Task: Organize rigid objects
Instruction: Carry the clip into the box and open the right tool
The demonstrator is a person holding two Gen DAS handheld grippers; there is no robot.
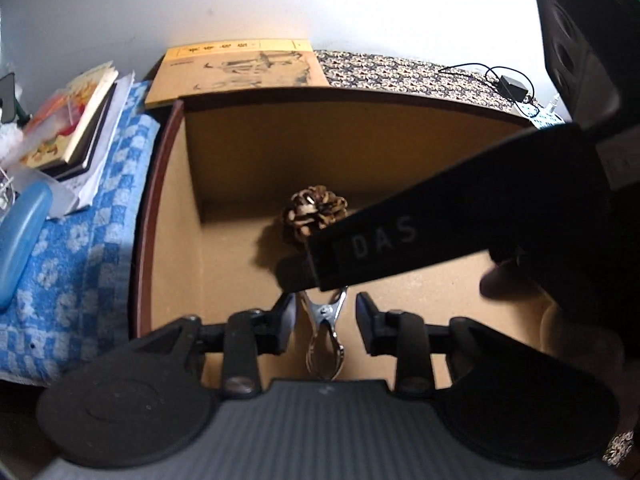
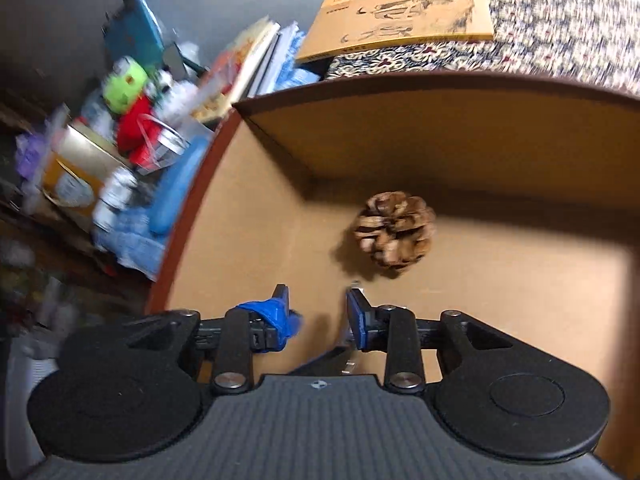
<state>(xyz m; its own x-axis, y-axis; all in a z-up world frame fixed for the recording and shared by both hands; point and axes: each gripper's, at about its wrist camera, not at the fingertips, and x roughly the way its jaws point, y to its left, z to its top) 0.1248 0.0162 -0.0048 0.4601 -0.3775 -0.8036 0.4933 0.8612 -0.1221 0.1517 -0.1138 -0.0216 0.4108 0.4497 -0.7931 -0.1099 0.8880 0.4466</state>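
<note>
Inside the cardboard box [image 1: 240,152], near its far wall and towards the far-left corner, a pine cone [image 1: 314,210] already rests on the floor — as far as these views show, it is the one item put away. A metal spring clip [image 1: 326,328] lies on the box floor closer to you, its handles towards the camera; whether it counts as placed or is about to be lifted cannot be told.

Your left gripper [image 1: 326,314] hangs just above that clip with its fingers spread and nothing between them: the clip sits in the gap, touching neither pad as far as can be seen. Your right gripper [image 2: 316,312] is likewise parted and empty; in its view the pine cone lies just beyond and slightly right of the fingertips, apart from them. In the left wrist view the right device crosses as a dark bar over the cone and the clip's jaws.

Outside the box's left wall, a pile of books [image 1: 76,120] and a blue case [image 1: 20,236] lie on a blue checked towel [image 1: 100,248], and a yellow booklet [image 2: 404,12] sits beyond the far-left corner — whether these belong to the task is unclear, so the sorting looks only partly done.
</note>
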